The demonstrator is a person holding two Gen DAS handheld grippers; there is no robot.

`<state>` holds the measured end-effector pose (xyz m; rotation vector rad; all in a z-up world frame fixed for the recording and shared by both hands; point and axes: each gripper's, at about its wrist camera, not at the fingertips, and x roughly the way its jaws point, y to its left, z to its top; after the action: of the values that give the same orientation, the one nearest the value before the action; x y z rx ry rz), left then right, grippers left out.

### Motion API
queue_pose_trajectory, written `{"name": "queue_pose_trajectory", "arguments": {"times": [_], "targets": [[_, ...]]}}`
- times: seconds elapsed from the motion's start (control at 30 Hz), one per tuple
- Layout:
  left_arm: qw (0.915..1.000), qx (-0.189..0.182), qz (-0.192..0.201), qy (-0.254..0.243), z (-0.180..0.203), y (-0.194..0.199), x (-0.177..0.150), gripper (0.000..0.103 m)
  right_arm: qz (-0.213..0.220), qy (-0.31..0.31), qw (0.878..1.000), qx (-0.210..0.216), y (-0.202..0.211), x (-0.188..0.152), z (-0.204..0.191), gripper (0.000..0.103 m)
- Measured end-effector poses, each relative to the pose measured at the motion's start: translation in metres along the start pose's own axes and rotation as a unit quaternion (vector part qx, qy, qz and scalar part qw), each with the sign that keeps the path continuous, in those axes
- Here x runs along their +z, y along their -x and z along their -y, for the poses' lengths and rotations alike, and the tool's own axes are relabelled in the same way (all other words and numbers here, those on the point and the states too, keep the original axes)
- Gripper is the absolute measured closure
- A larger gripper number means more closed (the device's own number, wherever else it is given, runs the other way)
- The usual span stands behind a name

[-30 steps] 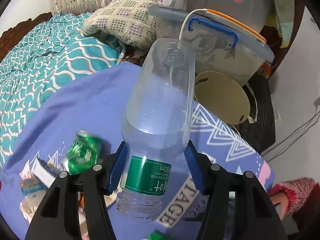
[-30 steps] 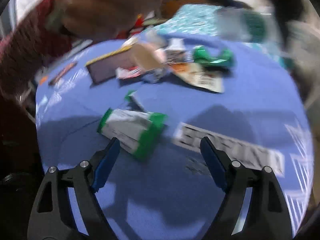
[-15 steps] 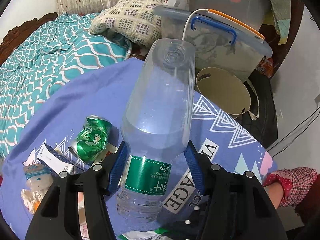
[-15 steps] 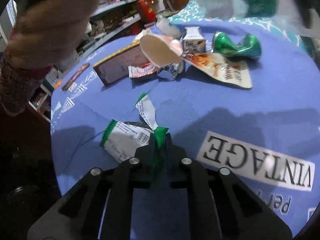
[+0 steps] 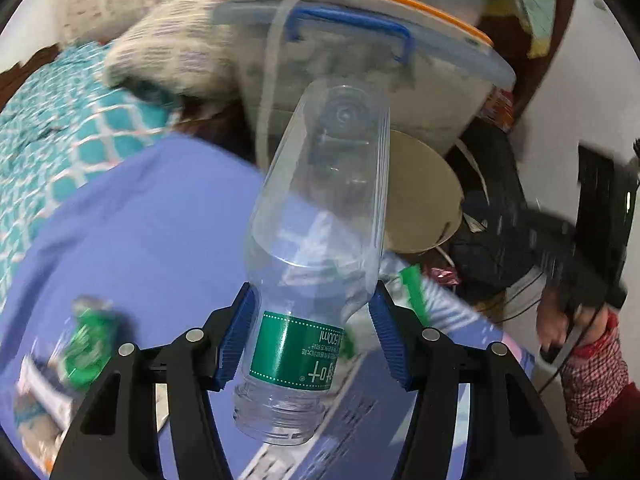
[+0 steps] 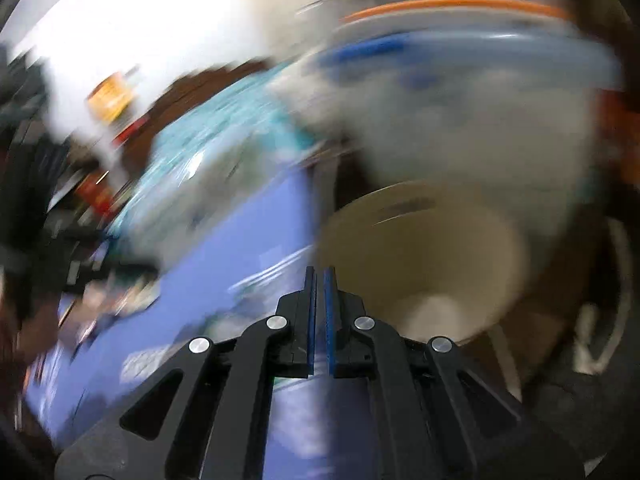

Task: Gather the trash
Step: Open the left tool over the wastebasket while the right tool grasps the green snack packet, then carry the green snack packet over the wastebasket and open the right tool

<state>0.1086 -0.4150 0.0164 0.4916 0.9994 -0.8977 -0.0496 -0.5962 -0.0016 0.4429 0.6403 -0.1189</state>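
clear plastic is clamped in the left gripper (image 5: 313, 294): an empty bottle (image 5: 320, 216) with a green label is pinched at its shoulder by both blue pads, and the same hold is seen in the earlier left wrist views.

findings, left to right:

- a crushed green can (image 5: 86, 344) is left on the purple cloth (image 5: 152, 220) at the near left and is not yet collected.
- the bottle is held above the cloth. its long axis runs near to far: the open neck points at the camera and the base points away and up. the base was formerly set against the grey storage box (image 5: 360, 80); it is now overlapped with the beige bin (image 5: 424, 192), so a carry toward the bin is judged to be under way.
- a green-and-white wrapper (image 5: 414, 286) is seen blurred just right of the bottle. whether it is lying on the cloth or being carried cannot be told.
- the right gripper (image 6: 319, 276) was open over that wrapper a second ago. its jaws have since been closed, and only a thin slit is left between the pads. no wrapper is visible in that slit. the right wrist view has been swung from the litter to the bin mouth (image 6: 420, 248), which is now just beyond the fingertips.
- at the far right a hand (image 5: 560, 312) in a red checked sleeve is seen on that tool.

a drop into the bin is judged next for both.
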Motion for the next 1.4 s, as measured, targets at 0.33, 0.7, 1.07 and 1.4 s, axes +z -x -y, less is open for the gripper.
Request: {"name": "queue_pose_trajectory", "arguments": {"times": [0.33,0.7,1.07,1.4], "targets": [[0.9974,0.039,-0.058,-0.019,0.036,-0.081,0.047,0.024,0.019,-0.116,0.992,0.049,-0.019,0.006,0.038,0.016],[0.9983,0.032,-0.005,0.048,-0.008,-0.031,0.039,0.019,-0.086,0.041,0.993,0.072,-0.048,-0.03,-0.048,0.056],[0.9941,0.033,0.001,0.103,-0.055,0.008,-0.046,0.019,-0.051,-0.006,0.997,0.06,-0.04,-0.021,-0.024,0.1],[0.9802,0.088,0.062,0.167,-0.108,0.096,-0.133,0.018,-0.025,-0.056,0.997,-0.056,-0.074,0.038,0.029,0.096]]}}
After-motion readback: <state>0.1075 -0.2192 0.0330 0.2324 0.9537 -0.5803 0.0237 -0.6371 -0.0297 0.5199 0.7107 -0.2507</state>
